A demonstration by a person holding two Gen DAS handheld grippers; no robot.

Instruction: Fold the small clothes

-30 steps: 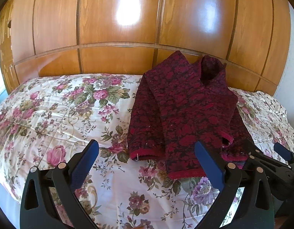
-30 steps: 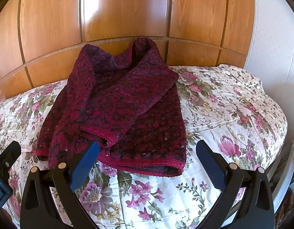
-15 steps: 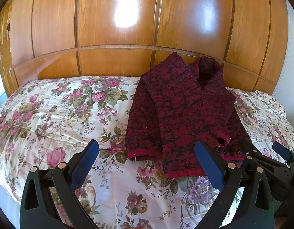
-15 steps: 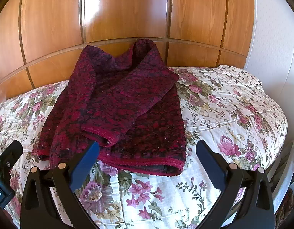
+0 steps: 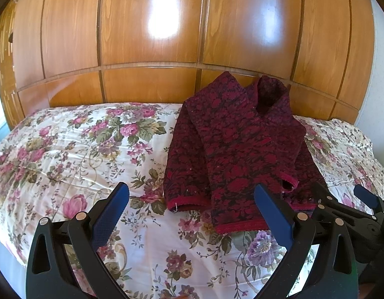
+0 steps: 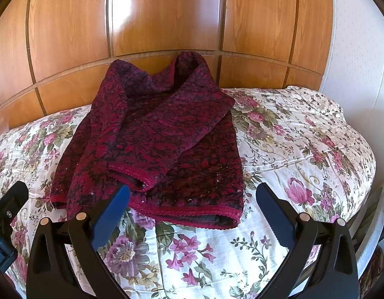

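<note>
**A:** Both cameras have backed off a touch in the last second, so the sweater sits a bit farther from the fingers now. Nothing on the bed itself shifted as far as I can tell.

**B:** Yeah. Nearest thing first: left gripper (image 5: 192, 209) is spread wide, holding nothing, hanging over the bedspread (image 5: 67, 154) short of the hem. Right gripper (image 6: 193, 205) same deal, released and empty, with its left finger (image 6: 109, 214) overlapping the hem in the view. Can't tell if it's actually touching.

**A:** And the sweater (image 6: 162, 134) is lying toward the head end of the bed, sleeves (image 5: 239, 149) already folded in over the body, collar (image 6: 189, 67) propped up against the headboard (image 6: 167, 17).

**B:** That's what worries me. My guess is the bottom-up fold comes next, and those sleeves are just lying loose on top. Pinch only the top layer of the hem (image 6: 192, 211) and the body stays behind, or the sleeves slide off sideways as it lifts.

**A:** Plus the collar's leaning on the wood, so a fold landing up there would probably end up lumpy. And that quilted cover looks soft, so a finger could grab it along with the knit.
</note>
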